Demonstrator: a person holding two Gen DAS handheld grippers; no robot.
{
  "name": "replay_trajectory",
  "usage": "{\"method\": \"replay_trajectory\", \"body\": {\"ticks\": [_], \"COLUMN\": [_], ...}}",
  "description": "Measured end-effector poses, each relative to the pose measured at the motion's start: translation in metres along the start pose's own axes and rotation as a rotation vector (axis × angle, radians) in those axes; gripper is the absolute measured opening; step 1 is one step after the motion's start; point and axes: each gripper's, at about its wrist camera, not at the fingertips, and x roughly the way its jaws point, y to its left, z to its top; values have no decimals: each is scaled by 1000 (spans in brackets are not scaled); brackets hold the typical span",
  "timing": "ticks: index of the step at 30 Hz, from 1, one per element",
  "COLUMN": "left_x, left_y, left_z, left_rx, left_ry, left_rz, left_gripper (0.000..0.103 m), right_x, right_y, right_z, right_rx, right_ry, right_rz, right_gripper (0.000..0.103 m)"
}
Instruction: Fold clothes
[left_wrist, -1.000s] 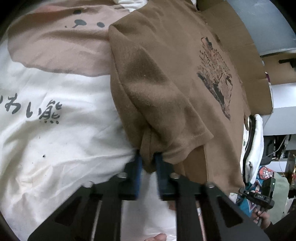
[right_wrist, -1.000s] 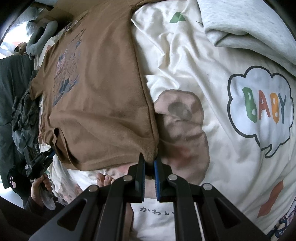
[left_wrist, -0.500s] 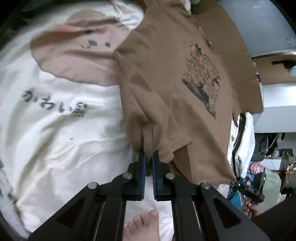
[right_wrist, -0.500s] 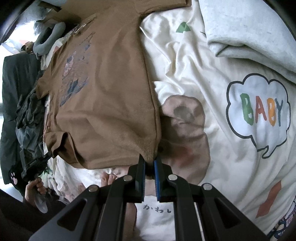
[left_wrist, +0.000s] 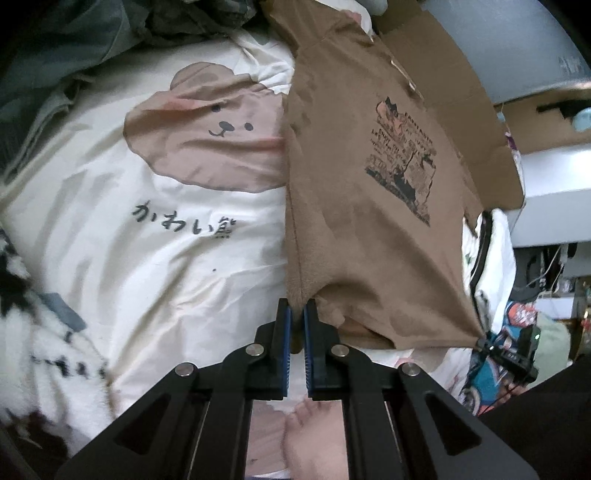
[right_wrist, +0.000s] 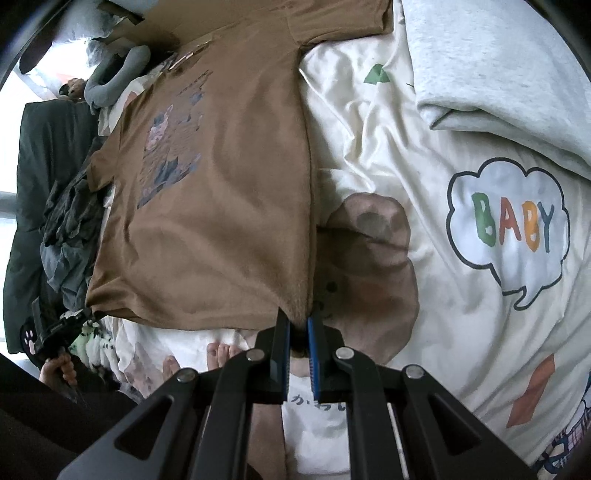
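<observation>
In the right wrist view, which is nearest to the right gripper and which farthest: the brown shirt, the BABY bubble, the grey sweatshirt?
1. Brown shirt: its corner is held in the right gripper.
2. BABY bubble: to the right, on the sheet.
3. Grey sweatshirt: top right, beyond the bubble.

Cream bear-print duvet (left_wrist: 147, 236) underneath; cardboard sheet (left_wrist: 436, 55) at far edge; grey sweatshirt (right_wrist: 498, 74) on duvet.
</observation>
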Motion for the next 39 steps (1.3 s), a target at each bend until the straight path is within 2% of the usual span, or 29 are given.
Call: {"method": "replay_trajectory", "body": {"ticks": [12,17,21,28,30,32,37,39], "left_x": [-2,16,37,53,50,49,46,44], "left_y": [31,51,65,78,82,87,104,110], "left_z": [9,10,11,12,11,8,-5,-10], "left_rx": [52,55,40,-44,-72,-121,-274,-322], "left_ry": [89,146,182,205,193,179,137,112], "left_rz": [96,146,150,95,83,61,1,8], "left_gripper": [4,4,5,6,11,17,18,18], "right_x": [6,24,49,77,80,83,85,84], "right_y": [-7,-16,-24,-32,-32,-31,-31,-30], "right_z": [-12,-11,-14,-13,-12,-13,-16,-16], "right_rx": [0,16,29,42,35,28,34,32], "right_ry": [36,77,129,177,183,188,190,189], "right_rz": [-39,-68,-94,-118,-122,-127,-128,-129], "right_gripper": [7,7,7,7,7,7,7,7]}}
